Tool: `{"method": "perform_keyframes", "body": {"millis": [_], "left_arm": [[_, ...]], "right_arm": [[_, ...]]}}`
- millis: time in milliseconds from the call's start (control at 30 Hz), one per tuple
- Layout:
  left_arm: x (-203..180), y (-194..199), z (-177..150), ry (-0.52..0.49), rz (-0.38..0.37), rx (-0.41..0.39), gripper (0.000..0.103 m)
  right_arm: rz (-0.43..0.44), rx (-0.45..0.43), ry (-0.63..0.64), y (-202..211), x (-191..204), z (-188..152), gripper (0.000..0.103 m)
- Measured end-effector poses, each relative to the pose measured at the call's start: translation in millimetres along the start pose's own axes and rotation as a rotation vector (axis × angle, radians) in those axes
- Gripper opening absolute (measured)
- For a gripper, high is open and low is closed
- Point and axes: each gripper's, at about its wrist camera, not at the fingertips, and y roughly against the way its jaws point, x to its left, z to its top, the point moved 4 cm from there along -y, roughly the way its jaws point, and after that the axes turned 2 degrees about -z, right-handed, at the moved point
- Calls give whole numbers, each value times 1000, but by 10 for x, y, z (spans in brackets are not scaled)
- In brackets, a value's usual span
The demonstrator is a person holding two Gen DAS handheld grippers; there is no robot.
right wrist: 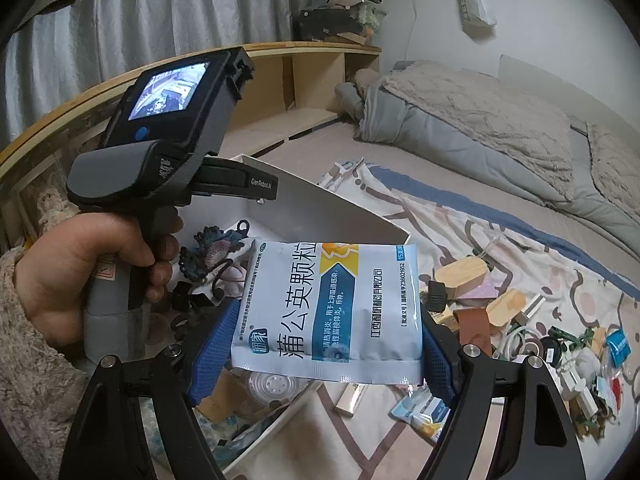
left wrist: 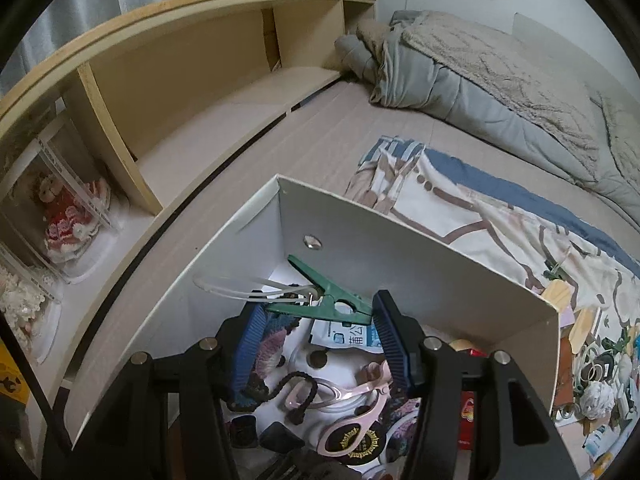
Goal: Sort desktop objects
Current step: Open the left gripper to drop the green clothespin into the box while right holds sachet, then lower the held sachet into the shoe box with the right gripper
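Bed (right wrist: 320,152) serves as workspace; white box (left wrist: 400,248) partly filled, clutter pile (right wrist: 560,340) unsorted. Green clothespin (left wrist: 320,300) is gripped by left claw (left wrist: 320,344) over box; medicine sachet (right wrist: 332,312) is clamped in right claw (right wrist: 320,356) just beside it

Clothespin (left wrist: 320,300) inside box (left wrist: 420,256)

One white cardboard box (left wrist: 420,248) stood there; one green plastic clothespin (left wrist: 320,292), one pink-handled pair of scissors (left wrist: 352,420), two blue-and-white medicine sachets (right wrist: 332,312) showed.
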Motion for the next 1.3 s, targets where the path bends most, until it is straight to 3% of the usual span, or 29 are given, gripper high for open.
{"method": "perform_keyframes", "body": {"millis": [133,200,233,267,700,1033,1300], "left_arm": [[39,-33,-2,22,2,7,55],[56,-23,-6,34,-2,3,65],[56,-17,-6,35,-1,1,76],[61,-2,-5,36,0,-7,79],[88,221,-43,-12,-26,-40,79],[247,741,-135,-85,-21,-158,79],[452,1134,-175,-49,-54,-234,87]], "right_arm": [[0,3,-1,-14,-9,-10,82],[0,6,-2,-29,-17,-11,82],[0,9,-1,-35,-18,-13,82],[-1,10,-1,-37,-16,-20,82],[-5,15,-5,-38,-35,-31,82],[33,3,4,-16,72,23,82],[80,16,25,-25,283,8,82]]}}
